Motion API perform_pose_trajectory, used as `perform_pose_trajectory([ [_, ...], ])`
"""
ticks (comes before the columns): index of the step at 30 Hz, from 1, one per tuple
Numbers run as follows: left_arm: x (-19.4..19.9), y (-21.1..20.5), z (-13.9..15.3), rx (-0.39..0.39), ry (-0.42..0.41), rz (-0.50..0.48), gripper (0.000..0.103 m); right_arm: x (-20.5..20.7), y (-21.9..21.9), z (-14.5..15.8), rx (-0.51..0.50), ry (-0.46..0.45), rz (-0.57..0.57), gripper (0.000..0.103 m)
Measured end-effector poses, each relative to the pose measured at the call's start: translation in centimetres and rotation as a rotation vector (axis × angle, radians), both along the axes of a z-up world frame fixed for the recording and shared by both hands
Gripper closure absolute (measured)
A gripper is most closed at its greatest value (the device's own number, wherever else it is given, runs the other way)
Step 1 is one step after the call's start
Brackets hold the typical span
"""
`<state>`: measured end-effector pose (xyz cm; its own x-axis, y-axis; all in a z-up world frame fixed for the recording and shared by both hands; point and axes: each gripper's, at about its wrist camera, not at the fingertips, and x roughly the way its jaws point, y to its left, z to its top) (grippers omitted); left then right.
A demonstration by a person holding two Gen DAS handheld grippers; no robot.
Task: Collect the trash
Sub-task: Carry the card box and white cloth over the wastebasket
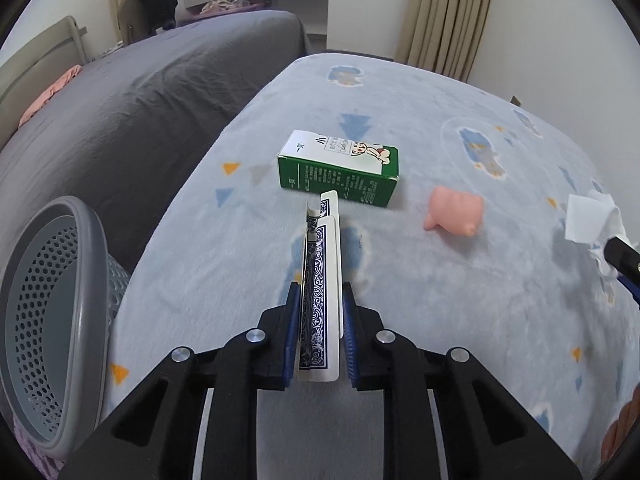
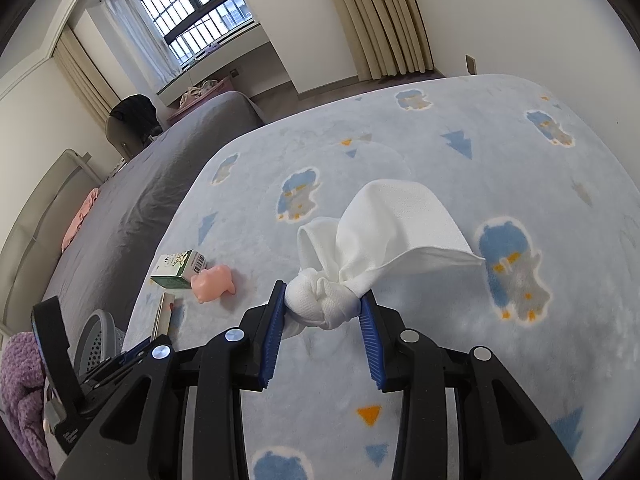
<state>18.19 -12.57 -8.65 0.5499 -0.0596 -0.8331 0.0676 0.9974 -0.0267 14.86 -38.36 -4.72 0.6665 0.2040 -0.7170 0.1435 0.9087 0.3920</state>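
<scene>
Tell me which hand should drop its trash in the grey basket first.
Left, probably. The left tongs are shut on the card box, and the grey basket stands just to their left beside the blanket. The right tongs, gripping the white tissue, hang farther off, past the pink toy.

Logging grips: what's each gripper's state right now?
Left gripper: shut on the playing-card box.
Right gripper: shut on the knotted white tissue.

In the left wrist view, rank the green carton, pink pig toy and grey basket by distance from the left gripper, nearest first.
Measured from the left gripper, which is shut on a playing-card box:
1. Green carton, straight ahead, just past the card box's far end.
2. Pink pig toy, ahead to the right.
3. Grey basket, far left, off the blanket's edge.
</scene>
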Motion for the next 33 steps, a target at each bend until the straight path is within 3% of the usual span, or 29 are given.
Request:
perform_pose_trajectory([
  [14,-6.5,5.1,3.0,0.03,-0.065,-0.042,0.083,-2.7,5.5,-0.3,-0.073,0.014,0.075,0.068],
  [21,-8.8,9.4,4.6,0.019,-0.103,-0.031,0.083,-5.4,11.7,0.9,-0.084,-0.029,0.146,0.068],
  [33,-11.2,17.9,5.0,0.013,-0.12,0.017,0.083,-7.7,21.6,-0.3,-0.046,-0.001,0.228,0.068],
])
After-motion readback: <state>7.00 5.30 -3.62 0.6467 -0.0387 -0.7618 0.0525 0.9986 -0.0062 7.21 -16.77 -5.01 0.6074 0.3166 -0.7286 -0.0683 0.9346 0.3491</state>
